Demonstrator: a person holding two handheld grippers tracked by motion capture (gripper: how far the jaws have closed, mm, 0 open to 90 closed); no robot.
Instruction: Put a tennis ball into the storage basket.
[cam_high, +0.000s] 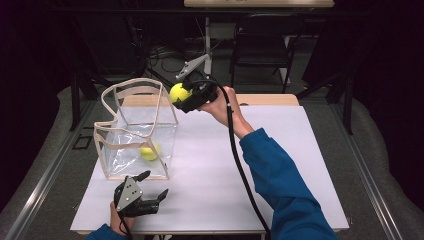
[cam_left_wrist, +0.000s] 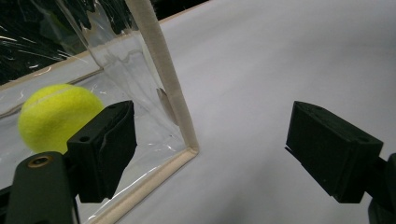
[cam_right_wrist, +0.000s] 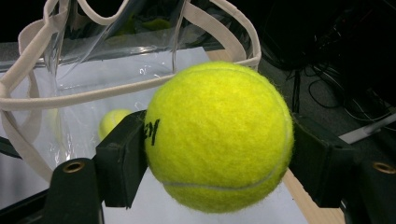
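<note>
On the left, the left hand-held gripper (cam_high: 152, 185) rests low on the white counter (cam_high: 280, 170) with its jaws spread wide and nothing between them, just in front of the near corner of the clear bag (cam_high: 137, 132). That bag looks limp and light: thin see-through film held up only by its cream fabric trim (cam_left_wrist: 161, 79), so it will likely buckle or slide if bumped, and the trim is the surest place to pinch it. A second tennis ball (cam_high: 149, 151) lies inside on the bag's floor. To the right, the right hand-held gripper (cam_high: 184, 96) is clamped on the tennis ball (cam_right_wrist: 219, 137), held just beside and above the bag's open rim. The ball seems light, springy and fuzzy, so the pads across its middle should hold without slipping.
</note>
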